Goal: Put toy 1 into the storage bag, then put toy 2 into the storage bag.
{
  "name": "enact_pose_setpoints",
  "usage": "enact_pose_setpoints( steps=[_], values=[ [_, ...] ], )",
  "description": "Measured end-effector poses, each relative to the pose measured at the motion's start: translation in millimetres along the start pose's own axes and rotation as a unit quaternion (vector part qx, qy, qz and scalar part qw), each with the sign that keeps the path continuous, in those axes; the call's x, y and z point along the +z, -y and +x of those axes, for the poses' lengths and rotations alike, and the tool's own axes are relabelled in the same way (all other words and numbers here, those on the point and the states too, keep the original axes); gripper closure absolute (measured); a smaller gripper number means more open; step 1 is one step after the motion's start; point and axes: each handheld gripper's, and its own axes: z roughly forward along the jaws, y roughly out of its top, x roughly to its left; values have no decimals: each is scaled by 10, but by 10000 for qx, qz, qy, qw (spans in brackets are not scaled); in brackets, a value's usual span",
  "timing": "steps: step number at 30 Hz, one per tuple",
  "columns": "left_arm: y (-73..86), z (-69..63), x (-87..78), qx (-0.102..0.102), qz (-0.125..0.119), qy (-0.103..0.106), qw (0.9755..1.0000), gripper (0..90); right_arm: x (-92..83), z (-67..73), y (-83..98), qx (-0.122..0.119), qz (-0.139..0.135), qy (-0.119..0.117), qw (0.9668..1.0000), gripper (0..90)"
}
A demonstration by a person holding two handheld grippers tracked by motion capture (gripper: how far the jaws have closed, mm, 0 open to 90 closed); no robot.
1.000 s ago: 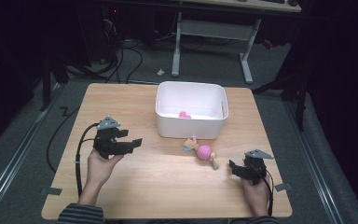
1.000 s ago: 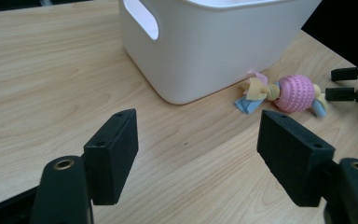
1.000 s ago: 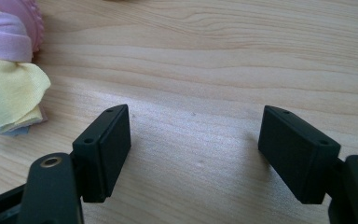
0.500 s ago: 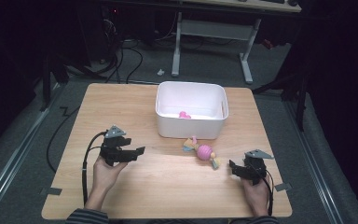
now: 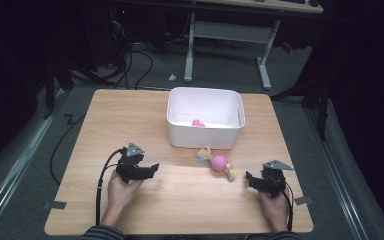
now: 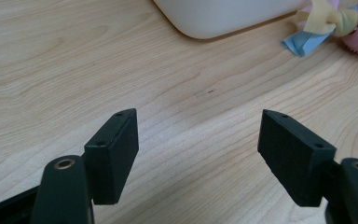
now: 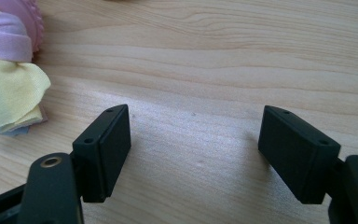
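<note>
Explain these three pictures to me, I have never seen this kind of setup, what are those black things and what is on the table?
No robot here: a person sits at a light wooden table and holds a black two-jaw hand tool in each hand. The top picture looks down from above: the left tool and the right tool rest low on the table. The other two pictures come from small cameras riding on each tool, looking out between its jaws. Both tools are open and hold nothing. On the table stands a white plastic tub with a small pink item inside. In front of the tub lies a pink ball toy with knotted pastel cloth ends.
</note>
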Motion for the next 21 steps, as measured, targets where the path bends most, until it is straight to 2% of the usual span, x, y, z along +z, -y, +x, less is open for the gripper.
enact_pose_setpoints(
  steps=[9, 21],
  values=[
    [42, -64, 159, 172, -5, -301, 9994, 292, 0, -1, 0, -10, -3, 0, 10000, 255],
    [77, -81, 303, 282, 84, -453, 9985, 292, 1, -1, -1, -9, -3, -3, 10000, 255]
  ],
)
